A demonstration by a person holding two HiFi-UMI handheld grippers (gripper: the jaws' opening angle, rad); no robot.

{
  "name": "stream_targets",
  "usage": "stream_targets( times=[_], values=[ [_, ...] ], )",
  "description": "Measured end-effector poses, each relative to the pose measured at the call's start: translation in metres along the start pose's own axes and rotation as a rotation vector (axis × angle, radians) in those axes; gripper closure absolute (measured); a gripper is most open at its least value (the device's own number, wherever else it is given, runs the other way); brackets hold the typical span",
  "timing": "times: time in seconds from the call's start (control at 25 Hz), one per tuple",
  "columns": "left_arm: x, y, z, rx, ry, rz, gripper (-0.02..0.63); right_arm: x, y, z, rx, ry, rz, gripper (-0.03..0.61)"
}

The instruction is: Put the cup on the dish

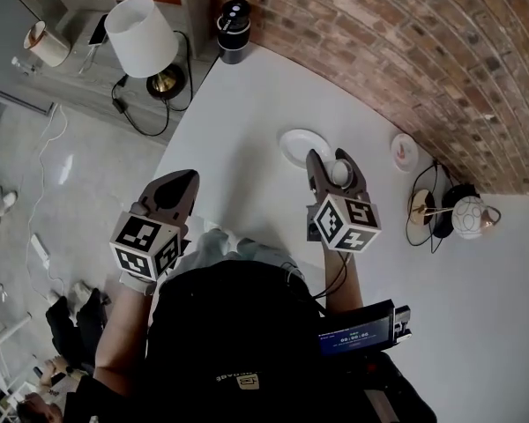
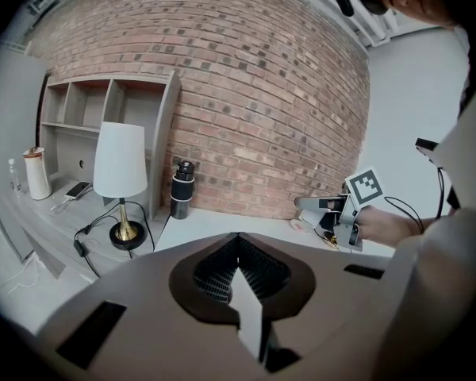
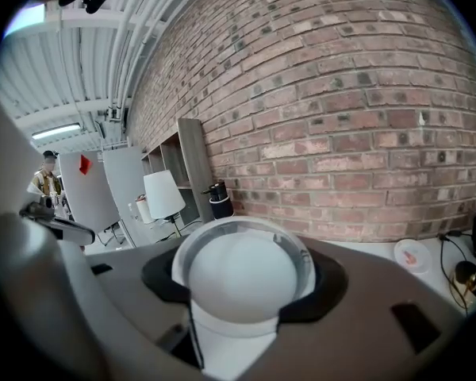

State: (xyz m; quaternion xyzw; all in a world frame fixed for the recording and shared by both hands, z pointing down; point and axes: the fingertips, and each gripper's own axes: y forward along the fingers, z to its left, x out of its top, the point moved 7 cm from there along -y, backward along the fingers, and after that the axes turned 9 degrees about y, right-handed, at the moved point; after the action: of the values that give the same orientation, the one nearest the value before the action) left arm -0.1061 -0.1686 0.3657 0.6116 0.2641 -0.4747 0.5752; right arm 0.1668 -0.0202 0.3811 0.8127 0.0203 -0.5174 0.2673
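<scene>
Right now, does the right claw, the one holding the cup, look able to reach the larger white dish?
Probably yes. The right claw, shut on the cup, sits close beside the dish in the head view, and nothing stands on the table between them.

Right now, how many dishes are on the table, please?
2. One white dish lies just left of the cup in the right gripper; a small dish, red-marked, sits by the brick wall. Others may be hidden.
</scene>
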Motion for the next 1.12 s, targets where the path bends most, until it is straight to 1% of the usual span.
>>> stream_targets(
  times=[0.2,0.44,1.12],
  values=[
    [-0.004,-0.006,-0.008,0.060,-0.024,0.005,0.609,-0.001,0.015,-0.007,0.042,-0.019,0.023,0.319],
    [-0.010,-0.013,-0.014,0.130,-0.052,0.017,0.609,-0.008,0.033,-0.016,0.068,-0.042,0.062,0.319],
    [-0.028,-0.028,-0.028,0.287,-0.133,0.058,0.609,-0.030,0.092,-0.032,0.121,-0.206,0.161,0.321]
  ],
)
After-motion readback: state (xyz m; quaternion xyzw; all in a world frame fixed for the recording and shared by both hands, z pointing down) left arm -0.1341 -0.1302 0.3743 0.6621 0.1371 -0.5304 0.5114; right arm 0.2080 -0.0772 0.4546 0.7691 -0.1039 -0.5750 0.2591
